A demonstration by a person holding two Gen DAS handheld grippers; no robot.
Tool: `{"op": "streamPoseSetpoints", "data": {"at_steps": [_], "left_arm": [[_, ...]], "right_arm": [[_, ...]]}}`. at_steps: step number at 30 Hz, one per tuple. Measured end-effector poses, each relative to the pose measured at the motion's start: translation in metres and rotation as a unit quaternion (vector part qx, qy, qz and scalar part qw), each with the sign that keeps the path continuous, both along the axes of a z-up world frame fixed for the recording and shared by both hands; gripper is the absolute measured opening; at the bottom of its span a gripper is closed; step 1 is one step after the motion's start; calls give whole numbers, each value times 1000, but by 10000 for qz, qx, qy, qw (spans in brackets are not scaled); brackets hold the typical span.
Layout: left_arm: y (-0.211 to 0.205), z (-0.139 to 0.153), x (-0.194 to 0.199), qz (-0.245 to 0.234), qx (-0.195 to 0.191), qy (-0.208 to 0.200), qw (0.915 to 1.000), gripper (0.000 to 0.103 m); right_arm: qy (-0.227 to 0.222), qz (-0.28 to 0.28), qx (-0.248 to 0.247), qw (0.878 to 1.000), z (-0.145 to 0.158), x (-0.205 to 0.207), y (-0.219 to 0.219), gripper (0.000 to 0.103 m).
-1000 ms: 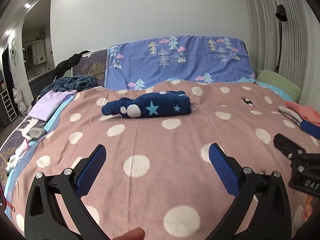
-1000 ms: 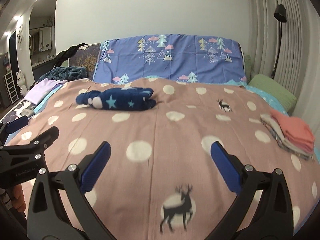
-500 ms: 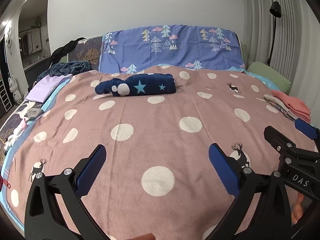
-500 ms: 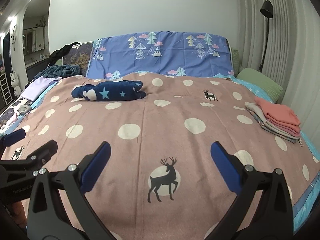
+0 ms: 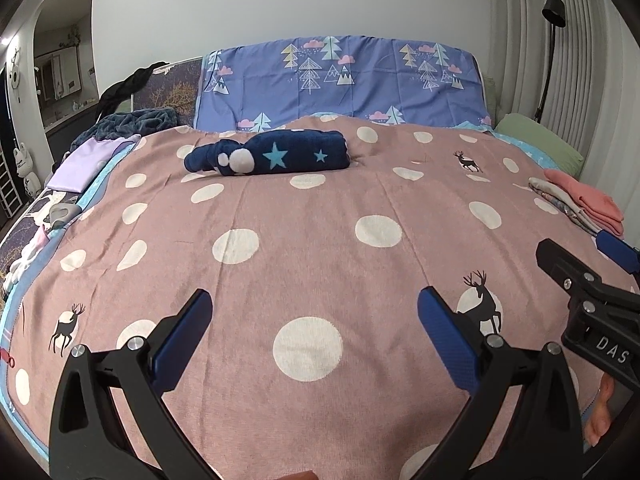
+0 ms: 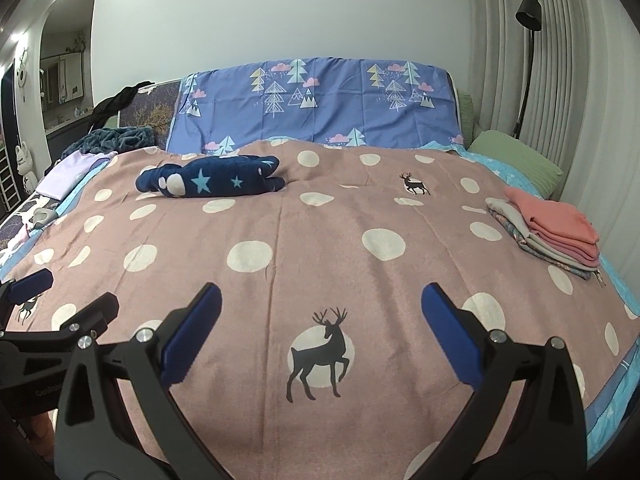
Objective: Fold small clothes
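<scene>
Both grippers hover over the near part of the bed, side by side, nothing between their fingers. Left gripper: released, jaws spread wide. Right gripper: likewise spread, empty.

Progress, judged from the layout: a folded stack of small clothes, pink piece on top and grey and patterned ones under it, sits at the right edge of the bed; this part looks done. What appears left is the navy star-print garment, lying bunched or loosely rolled near the head edge, left of centre, just in front of the tree-print blue sheet. Whether it counts as folded already I cannot tell; it looks rumpled rather than flat.

Orientation of the navy garment: long axis runs across the bed, roughly parallel to the head edge. The narrower, knotted-looking end with a white round patch points toward the left edge; the thicker, blunt end points right.

Both grippers are well apart from it.
</scene>
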State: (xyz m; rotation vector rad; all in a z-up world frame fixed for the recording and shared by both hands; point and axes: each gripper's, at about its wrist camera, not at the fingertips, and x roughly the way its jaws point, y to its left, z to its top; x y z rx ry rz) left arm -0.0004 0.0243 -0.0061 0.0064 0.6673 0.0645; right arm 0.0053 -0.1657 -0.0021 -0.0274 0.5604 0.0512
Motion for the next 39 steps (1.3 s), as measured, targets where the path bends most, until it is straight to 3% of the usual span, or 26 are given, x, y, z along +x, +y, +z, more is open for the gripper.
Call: {"op": "streamPoseSetpoints", "data": {"at_steps": [39], "left_arm": [[6, -15, 10, 165, -29, 127, 9998, 102]], "right_arm": [[96, -126, -115, 9998, -13, 9, 1, 101]]}}
